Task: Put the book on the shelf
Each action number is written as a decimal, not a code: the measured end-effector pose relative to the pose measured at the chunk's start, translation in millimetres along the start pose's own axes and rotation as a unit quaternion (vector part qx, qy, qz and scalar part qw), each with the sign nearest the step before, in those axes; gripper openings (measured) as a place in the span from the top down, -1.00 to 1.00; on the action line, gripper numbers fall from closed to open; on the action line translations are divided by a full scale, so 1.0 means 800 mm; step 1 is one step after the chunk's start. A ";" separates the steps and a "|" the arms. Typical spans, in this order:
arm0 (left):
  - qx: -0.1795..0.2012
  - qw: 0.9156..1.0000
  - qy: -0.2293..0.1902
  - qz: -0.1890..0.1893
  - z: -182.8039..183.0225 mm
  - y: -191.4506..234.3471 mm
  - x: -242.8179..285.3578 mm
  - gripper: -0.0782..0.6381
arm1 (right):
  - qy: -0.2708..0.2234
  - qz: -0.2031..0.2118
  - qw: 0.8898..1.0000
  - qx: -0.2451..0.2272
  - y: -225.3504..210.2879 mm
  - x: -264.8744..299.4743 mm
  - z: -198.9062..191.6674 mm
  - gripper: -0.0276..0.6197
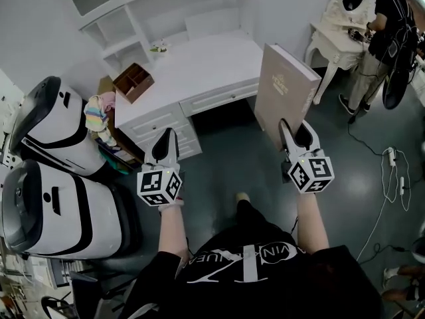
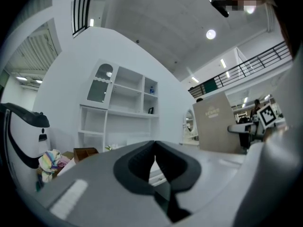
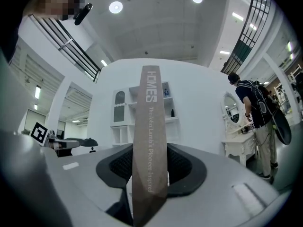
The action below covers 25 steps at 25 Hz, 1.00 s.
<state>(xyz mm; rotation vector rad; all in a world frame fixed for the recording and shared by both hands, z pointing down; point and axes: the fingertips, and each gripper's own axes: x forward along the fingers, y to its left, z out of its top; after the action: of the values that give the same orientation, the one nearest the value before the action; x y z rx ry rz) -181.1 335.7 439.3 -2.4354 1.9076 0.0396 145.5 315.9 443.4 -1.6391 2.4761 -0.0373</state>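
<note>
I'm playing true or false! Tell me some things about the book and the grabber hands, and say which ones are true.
1. The right gripper holds the book. True.
2. The left gripper holds a book too. False: its fingers are together with nothing between them.
3. The book stands on the shelf. False: it is held upright in the air, in front of the desk.
4. A brown wooden box sits on the white desk. True.

A brown box (image 1: 134,82) sits on the white desk (image 1: 206,62); a person (image 1: 385,25) stands by the dressing table (image 1: 335,45)
</note>
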 end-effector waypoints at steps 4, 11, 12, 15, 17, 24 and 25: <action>-0.003 1.000 -0.003 0.002 0.004 0.013 0.072 0.78 | -0.004 0.002 1.000 -0.003 -0.033 0.065 0.002 0.36; -0.010 1.000 0.001 0.005 0.014 0.026 0.192 0.78 | -0.001 0.009 1.000 0.003 -0.086 0.172 0.006 0.36; -0.007 1.000 0.001 0.003 0.012 0.025 0.204 0.78 | -0.004 0.009 1.000 0.007 -0.094 0.181 0.003 0.36; 0.005 1.000 -0.003 0.000 0.011 0.023 0.243 0.78 | -0.012 0.009 1.000 0.018 -0.117 0.213 -0.001 0.36; 0.012 1.000 -0.007 0.000 0.008 0.025 0.265 0.78 | -0.018 0.010 1.000 0.022 -0.130 0.232 -0.006 0.36; 0.010 1.000 -0.012 0.011 0.001 0.044 0.330 0.78 | -0.027 0.019 0.999 0.020 -0.160 0.302 -0.007 0.36; 0.006 1.000 -0.007 0.011 -0.001 0.047 0.335 0.78 | -0.024 0.019 0.999 0.022 -0.162 0.309 -0.006 0.36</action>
<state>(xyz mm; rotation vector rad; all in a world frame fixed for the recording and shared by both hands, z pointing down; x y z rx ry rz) -153.0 67.3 425.7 -2.3999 1.9248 0.0462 168.3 37.8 431.3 -1.5558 2.4532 -0.0474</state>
